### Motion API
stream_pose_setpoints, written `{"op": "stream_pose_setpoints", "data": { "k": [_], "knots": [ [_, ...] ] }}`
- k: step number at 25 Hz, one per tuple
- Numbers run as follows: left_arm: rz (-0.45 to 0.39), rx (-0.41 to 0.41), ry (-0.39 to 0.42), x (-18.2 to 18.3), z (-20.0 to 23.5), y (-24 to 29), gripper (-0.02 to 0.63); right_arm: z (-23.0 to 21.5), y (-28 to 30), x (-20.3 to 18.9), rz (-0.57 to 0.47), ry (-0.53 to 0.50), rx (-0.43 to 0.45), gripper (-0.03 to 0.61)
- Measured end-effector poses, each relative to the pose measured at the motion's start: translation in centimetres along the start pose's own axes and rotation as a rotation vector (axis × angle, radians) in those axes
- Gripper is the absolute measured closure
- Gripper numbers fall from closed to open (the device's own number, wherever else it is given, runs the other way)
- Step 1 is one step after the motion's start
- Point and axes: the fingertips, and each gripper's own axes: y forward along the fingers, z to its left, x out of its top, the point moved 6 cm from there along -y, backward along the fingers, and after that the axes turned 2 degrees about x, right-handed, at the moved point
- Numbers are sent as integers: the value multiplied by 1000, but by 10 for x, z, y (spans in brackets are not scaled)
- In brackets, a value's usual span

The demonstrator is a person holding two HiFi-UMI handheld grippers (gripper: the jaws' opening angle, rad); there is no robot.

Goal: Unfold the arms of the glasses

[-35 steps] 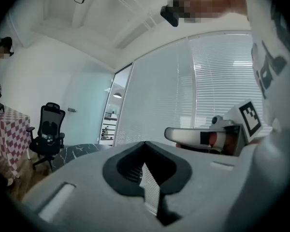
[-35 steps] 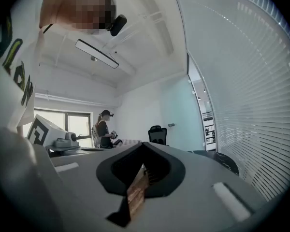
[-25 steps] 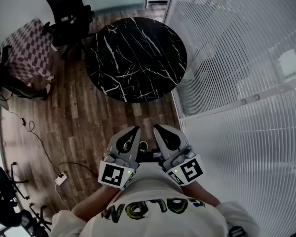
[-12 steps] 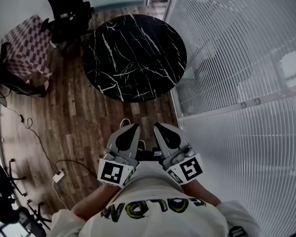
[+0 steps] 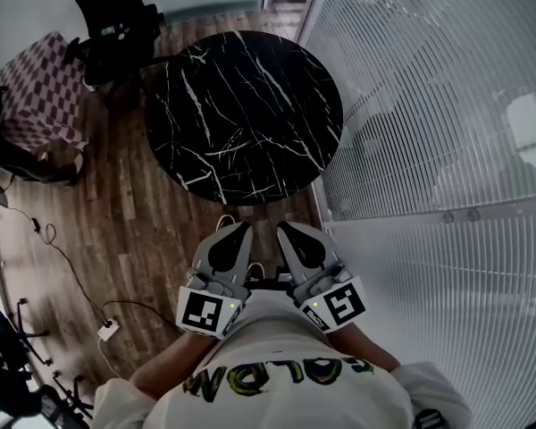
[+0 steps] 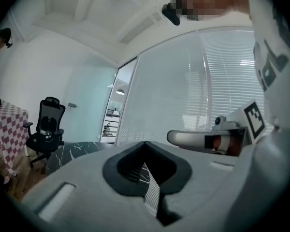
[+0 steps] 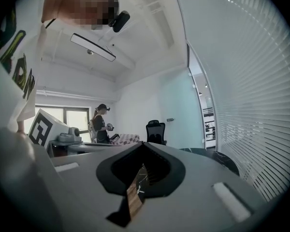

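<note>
No glasses show in any view. A round black marble table stands ahead on the wooden floor, and its top looks bare. I hold both grippers side by side close to my chest, pointing towards the table and well short of it. The left gripper is shut with nothing between its jaws, and the left gripper view shows its closed tips. Beside it the right gripper is also shut and empty, its tips meeting in the right gripper view.
A glass wall with white blinds runs along the right. A black office chair and a checkered-cloth table stand at the far left. Cables and a power strip lie on the floor. A person stands far off.
The table and floor have slid slightly down and nearer in the head view as I move forward. Both grippers keep their place by my chest and stay shut.
</note>
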Motion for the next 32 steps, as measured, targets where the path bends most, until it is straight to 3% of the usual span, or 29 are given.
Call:
{"op": "stream_pose_setpoints", "data": {
  "k": [15,19,24,27,32],
  "knots": [
    [43,-100,14,36,125,75,612,-38,136,25,9,-9,-82,575],
    [13,-124,-6,48,141,88,612,-42,155,25,15,-13,-111,575],
    [78,-140,14,34,155,94,612,-46,167,21,26,-12,-124,575],
    [45,-154,10,43,154,103,612,-53,172,21,28,-6,-129,575],
    [46,-130,-2,45,155,111,612,-64,178,21,32,-7,-119,575]
  ]
}}
